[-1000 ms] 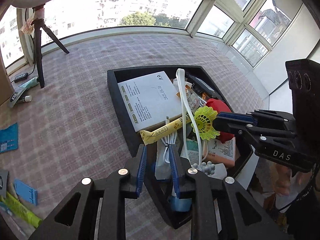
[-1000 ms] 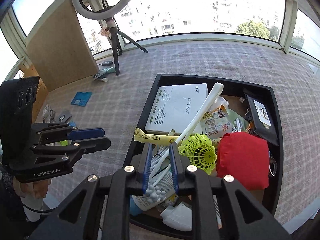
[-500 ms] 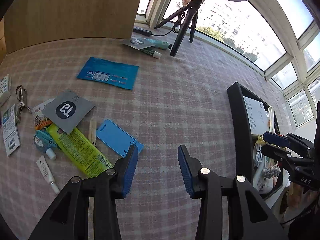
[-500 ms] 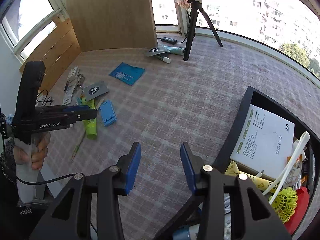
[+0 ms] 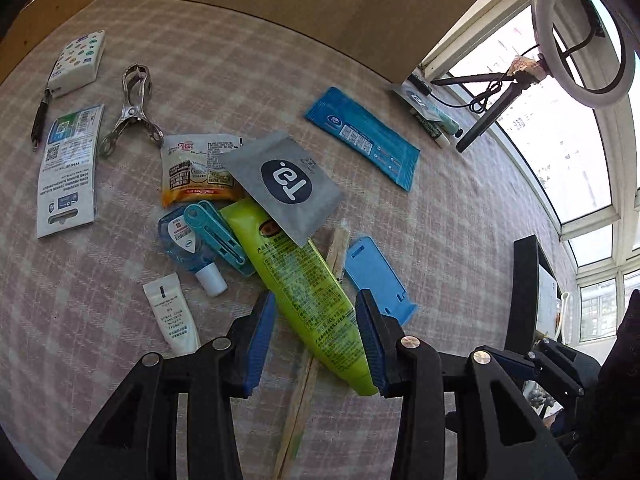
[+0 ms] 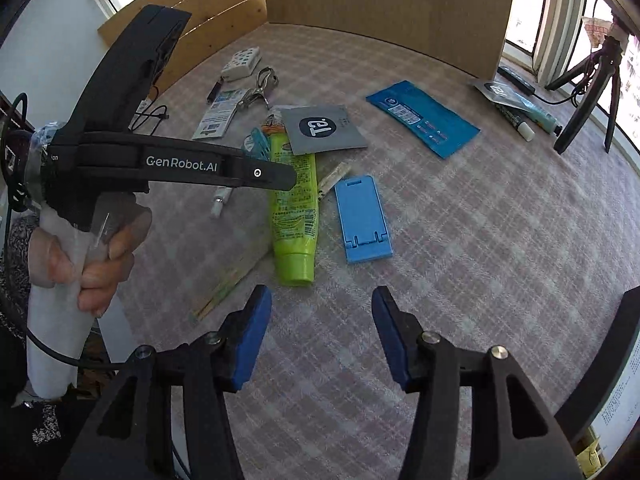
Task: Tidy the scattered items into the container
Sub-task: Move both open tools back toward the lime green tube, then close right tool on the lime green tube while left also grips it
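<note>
Now the left tongs [image 5: 316,336] hang apart astride the green tube [image 5: 298,280], which lies aslant between them. The right tongs [image 6: 322,332], just widened and empty, sit farther off.

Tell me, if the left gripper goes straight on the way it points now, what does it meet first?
Most likely the lime-green plastic tube. The left gripper is open, and the tube's lower part lies between its blue pads in the left wrist view. How high the gripper is above the tube is unclear.
</note>
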{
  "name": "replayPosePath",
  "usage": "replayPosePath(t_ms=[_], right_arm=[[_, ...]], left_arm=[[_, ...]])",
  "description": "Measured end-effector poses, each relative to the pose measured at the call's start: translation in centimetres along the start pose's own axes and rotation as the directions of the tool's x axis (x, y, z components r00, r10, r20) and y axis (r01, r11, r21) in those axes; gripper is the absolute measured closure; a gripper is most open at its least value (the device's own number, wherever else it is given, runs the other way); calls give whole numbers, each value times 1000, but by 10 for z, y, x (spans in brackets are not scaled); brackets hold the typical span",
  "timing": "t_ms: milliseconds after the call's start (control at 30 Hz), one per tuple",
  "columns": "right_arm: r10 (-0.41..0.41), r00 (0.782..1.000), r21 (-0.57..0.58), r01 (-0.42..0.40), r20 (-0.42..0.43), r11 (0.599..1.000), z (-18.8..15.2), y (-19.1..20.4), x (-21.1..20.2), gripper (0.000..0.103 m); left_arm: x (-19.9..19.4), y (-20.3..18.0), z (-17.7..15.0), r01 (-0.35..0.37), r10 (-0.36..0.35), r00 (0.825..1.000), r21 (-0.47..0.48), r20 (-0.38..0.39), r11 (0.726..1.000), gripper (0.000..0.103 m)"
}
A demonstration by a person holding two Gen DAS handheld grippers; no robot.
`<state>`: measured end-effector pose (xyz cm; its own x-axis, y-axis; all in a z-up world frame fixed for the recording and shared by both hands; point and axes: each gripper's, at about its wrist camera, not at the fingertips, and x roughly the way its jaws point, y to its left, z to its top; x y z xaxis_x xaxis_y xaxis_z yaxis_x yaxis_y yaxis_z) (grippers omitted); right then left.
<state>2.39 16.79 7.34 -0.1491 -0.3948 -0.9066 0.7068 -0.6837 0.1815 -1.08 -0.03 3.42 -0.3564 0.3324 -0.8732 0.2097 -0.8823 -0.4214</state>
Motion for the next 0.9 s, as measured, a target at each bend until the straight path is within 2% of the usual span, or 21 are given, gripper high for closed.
replayPosePath(t_ms=[400,500,567,600,633,900], right_arm=[[22,997,-32,-24,-79,999,14,14,43,52],[18,995,-35,-21,-99,999,14,16,52,58],[10,993,-33,-14,-118,999,13,16,58,73],[7,993,-29,-10,-121,1000,13,16,60,75],[5,993,-26,-8,-117,1000,12,16,60,75],[28,997,-1,-28,-74,1000,5,19,39,75]], left_arm=[[21,2,5,4,-4,1000,-23,-27,1000,65],[25,1,5,2,-3,1000,-25,-23,1000,66],[25,0,6,3,-3,1000,-28,-19,1000,67],[24,1,6,1,-2,1000,-32,-16,999,71],[24,1,6,-1,1,1000,-33,-13,999,75],[4,-1,0,30,-30,999,-19,18,999,79]])
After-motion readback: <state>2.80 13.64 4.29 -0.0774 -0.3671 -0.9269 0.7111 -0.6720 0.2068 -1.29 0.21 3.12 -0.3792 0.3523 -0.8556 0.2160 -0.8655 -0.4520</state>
